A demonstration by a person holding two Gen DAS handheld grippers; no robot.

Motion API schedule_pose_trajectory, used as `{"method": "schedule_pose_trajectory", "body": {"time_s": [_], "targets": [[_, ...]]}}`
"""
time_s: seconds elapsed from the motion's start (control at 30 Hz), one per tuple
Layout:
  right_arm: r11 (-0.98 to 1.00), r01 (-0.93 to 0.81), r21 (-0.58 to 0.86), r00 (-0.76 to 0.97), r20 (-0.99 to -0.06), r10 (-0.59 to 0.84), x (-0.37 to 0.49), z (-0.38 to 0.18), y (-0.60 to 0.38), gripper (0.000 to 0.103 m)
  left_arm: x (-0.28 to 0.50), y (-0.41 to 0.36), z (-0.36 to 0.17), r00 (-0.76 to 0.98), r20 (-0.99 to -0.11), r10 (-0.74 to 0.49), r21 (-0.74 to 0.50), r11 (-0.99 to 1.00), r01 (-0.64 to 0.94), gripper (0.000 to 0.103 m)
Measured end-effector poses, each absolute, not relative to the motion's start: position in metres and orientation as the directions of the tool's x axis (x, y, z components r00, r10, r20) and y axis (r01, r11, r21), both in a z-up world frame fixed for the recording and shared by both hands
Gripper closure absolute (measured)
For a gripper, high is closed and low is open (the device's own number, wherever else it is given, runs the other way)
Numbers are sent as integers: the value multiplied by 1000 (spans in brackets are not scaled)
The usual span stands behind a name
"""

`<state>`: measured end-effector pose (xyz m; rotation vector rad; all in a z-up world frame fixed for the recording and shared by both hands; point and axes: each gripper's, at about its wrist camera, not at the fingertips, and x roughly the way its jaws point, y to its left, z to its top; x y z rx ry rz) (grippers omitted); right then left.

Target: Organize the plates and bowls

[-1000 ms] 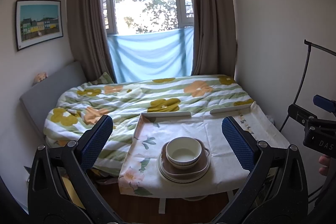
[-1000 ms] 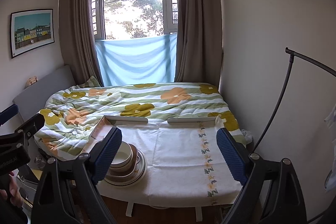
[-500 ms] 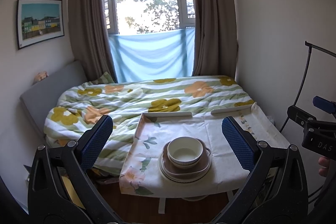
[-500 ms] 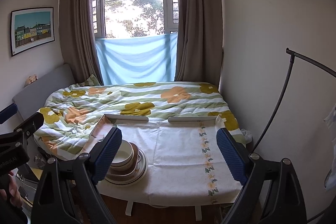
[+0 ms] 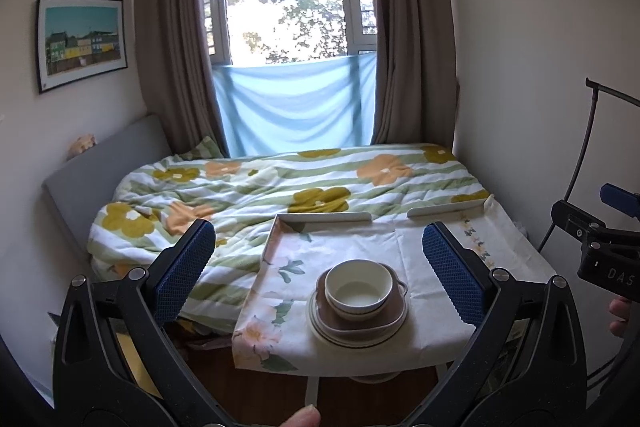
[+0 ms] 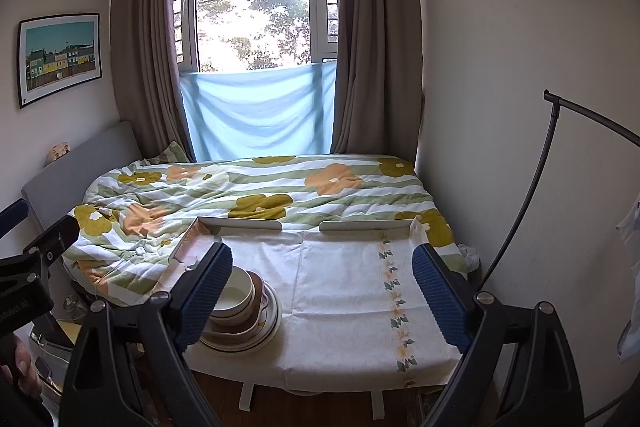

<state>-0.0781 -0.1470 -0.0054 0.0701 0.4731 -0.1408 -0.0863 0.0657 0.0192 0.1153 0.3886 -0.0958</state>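
Both grippers hang back, left gripper (image 5: 316,267) and right gripper (image 6: 322,291) fingers spread wide, empty; the stacked white bowl (image 5: 357,289) sits near the desk (image 5: 384,243) edge; a clumsy grab could tip it floorward.

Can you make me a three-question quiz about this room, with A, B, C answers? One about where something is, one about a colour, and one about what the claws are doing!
1. Where is the white bowl?
A. on top of the dish stack
B. on the bed
C. on the floor

2. What colour is the dish right under the bowl?
A. green
B. brown
C. black

3. What are the left claw and the right claw doing?
A. both squeezing a plate
B. one holds a bowl
C. both open, holding nothing

Answers:
1 A, the bowl sits highest on the stack on the table.
2 B, a brown dish shows around the bowl.
3 C, each claw's blue pads stand far apart with nothing between them.
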Motion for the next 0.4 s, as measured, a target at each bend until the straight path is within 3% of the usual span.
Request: {"method": "schedule_pose_trajectory", "body": {"time_s": [0.4], "targets": [[987, 155, 32, 872, -473, -121, -78, -14, -149, 14, -86, 62, 16, 922, -385, -53, 103, 990, 100, 0]]}}
